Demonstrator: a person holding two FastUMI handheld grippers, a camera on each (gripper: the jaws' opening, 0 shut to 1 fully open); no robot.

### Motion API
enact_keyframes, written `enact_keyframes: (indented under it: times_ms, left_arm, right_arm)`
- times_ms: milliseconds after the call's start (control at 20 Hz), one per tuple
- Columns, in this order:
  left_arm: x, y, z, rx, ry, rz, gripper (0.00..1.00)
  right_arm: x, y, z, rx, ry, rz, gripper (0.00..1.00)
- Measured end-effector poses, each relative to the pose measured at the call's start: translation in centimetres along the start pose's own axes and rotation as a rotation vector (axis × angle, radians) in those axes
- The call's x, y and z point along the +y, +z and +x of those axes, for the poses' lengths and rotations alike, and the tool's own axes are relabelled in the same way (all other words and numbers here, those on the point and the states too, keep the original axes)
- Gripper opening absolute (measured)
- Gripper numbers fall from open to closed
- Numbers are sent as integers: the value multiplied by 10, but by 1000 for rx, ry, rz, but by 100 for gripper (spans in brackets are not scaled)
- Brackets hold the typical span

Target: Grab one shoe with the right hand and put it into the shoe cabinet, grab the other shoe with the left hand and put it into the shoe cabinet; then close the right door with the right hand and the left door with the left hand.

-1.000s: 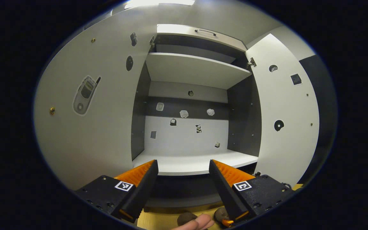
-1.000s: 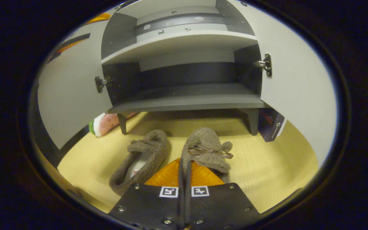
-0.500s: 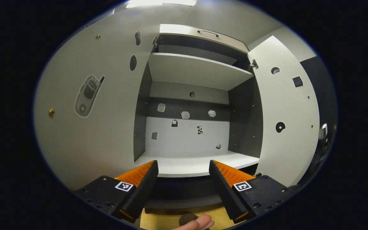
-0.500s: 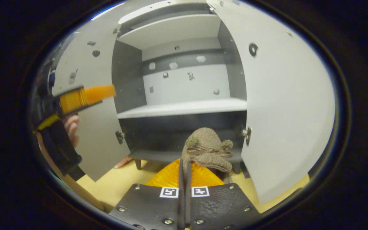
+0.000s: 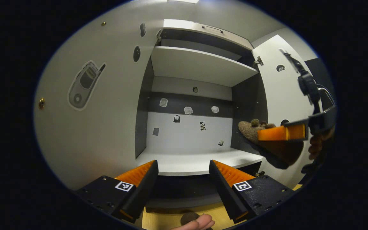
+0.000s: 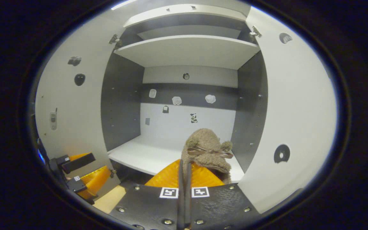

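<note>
The fuzzy brown slipper (image 6: 207,148) is clamped in the right tool (image 6: 184,179), toe pointing toward the white middle shelf (image 6: 145,156) of the open grey shoe cabinet; the left tool (image 5: 182,179) is held apart, empty

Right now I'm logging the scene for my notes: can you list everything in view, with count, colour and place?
Shoe cabinet: one, white shelves with dark grey side walls, both doors open.
Left door: one, white, swung open, stickers on its inner face.
Right door: one, white, swung open, dark round stickers on it.
Stickers: several, pale and dark, on the cabinet's back wall.
Held shoe: one, brown and fuzzy with a bow, in the air before the middle shelf.
Second shoe: one, brown, on the yellow floor, only partly seen.
Right gripper: jaws closed on the held shoe.
Left gripper: jaws apart, holding nothing, facing the cabinet.
Finger: at the left gripper view's bottom edge.
</note>
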State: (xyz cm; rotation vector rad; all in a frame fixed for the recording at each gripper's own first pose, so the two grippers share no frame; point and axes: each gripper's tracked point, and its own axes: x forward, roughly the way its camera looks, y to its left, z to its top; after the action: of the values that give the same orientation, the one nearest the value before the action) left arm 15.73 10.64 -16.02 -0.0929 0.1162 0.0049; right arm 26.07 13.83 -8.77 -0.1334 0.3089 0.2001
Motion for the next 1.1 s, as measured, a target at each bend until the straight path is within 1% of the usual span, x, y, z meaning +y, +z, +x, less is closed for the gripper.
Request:
enact_keyframes:
  times_ms: [50,200,450,600,700,850,1000,1100]
  left_arm:
    - [-2,0,-1,5,-6,-1,96]
    - [-6,2,-4,1,-19,-4,97]
    - [-11,6,-10,-8,-37,-7,98]
    - [-12,9,-11,-20,-47,-4,97]
    - [-11,9,-11,-22,-39,-2,97]
    - [-10,5,-9,-12,-26,2,97]
    - [-9,0,-6,2,-17,11,98]
    - [-7,-3,-3,10,-8,15,98]
  right_arm:
    - [-2,7,11,9,-9,1,1]
    - [-5,15,48,29,-22,-7,1]
    - [-16,-2,108,112,-66,-69,1]
    - [-23,-13,136,143,-99,-146,1]
    - [-27,-19,154,154,-119,-212,1]
    - [-24,-28,171,184,-123,-281,1]
    - [-16,-41,181,228,-99,-231,1]
    - [-15,-42,186,227,-97,-222,1]
